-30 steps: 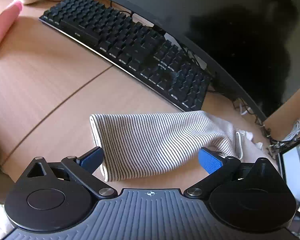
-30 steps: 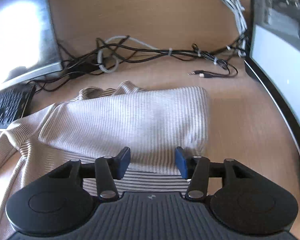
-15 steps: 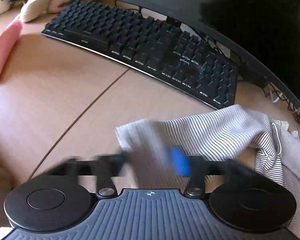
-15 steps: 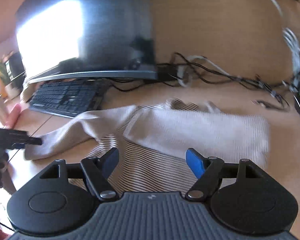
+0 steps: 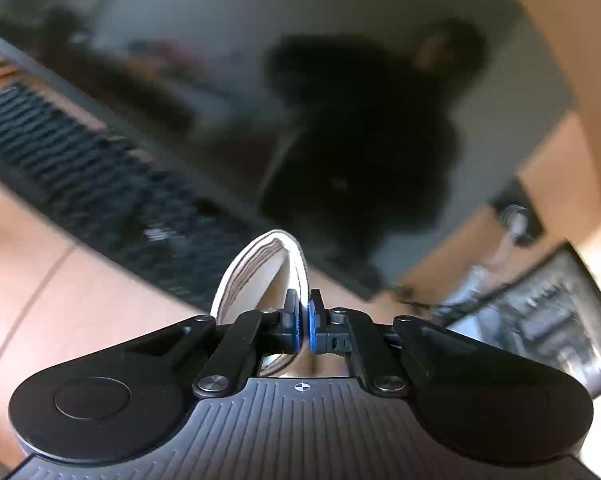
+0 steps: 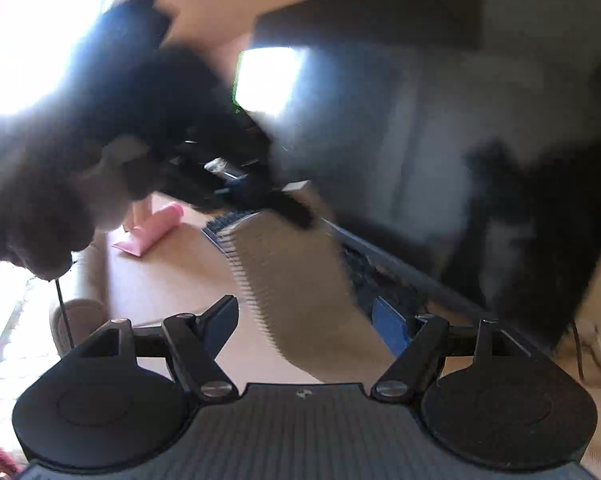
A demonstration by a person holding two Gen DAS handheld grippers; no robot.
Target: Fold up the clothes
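My left fingers (image 5: 303, 322) pinched tight on a looped edge of the striped beige knit garment (image 6: 296, 284), lifted off the wooden surface (image 6: 160, 280); it hangs slanting down between my wide-open, empty right fingers (image 6: 306, 318), which sit nearest its lower end.

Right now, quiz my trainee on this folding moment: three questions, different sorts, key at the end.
1. True or false: the left gripper is shut on the striped garment.
2. Multiple choice: the right gripper is A) shut on cloth, B) open, C) out of view.
3. Fill in: in the right wrist view, the pink item lies on the ____, to the left of the hanging garment.

Key: 1 true; 2 B; 3 desk.
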